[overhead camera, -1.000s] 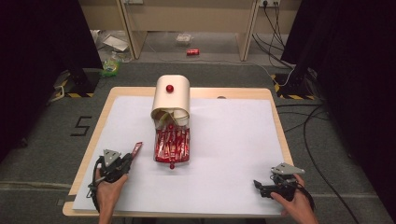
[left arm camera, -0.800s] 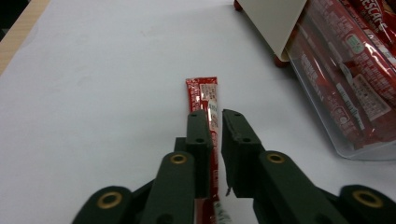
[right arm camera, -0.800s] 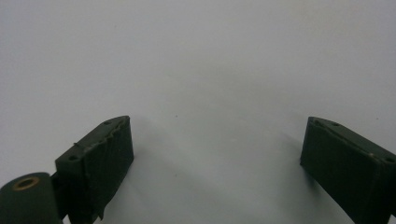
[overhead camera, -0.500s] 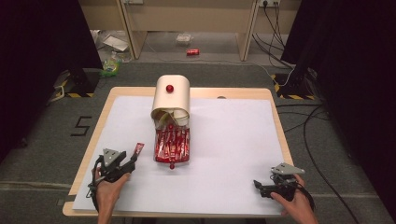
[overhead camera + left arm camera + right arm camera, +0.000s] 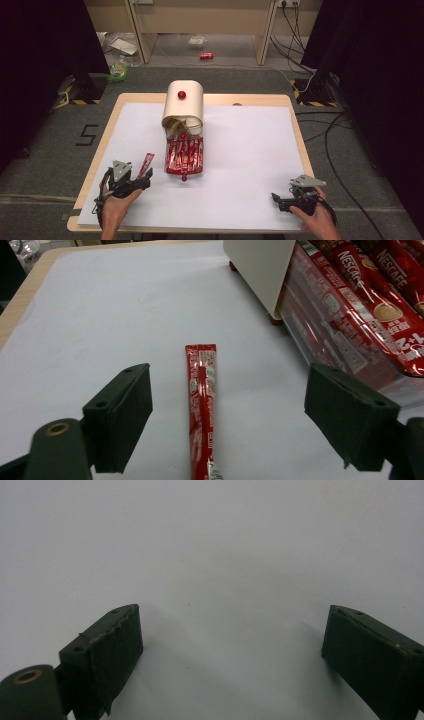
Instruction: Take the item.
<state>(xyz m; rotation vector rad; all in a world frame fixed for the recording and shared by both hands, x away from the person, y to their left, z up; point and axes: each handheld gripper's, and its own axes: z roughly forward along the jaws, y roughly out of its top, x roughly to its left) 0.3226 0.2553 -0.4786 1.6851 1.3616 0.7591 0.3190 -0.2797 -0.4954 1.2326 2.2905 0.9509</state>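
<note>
- Now, one red coffee stick flat on the white sheet of the tabletop, right between the jaws of the left hand-held gripper.
- Jaws there just been opening, now wide apart, no pad pressing on the stick; let go, by the look of it.
- Long axis of the stick running straight ahead along the gripper's own line, far end pointing toward the white dispenser box.
- From the high view: same stick poking out ahead of the left hand-held gripper, slanted up and to the right, just left of the clear tray full of more red sticks.
- Right hand-held gripper parked near the front right corner, jaws spread wide over bare sheet, nothing between them, well apart from the stick.
- Left hand clearly the nearer one; a re-grip probably means simply closing in across the stick's narrow width.
</note>
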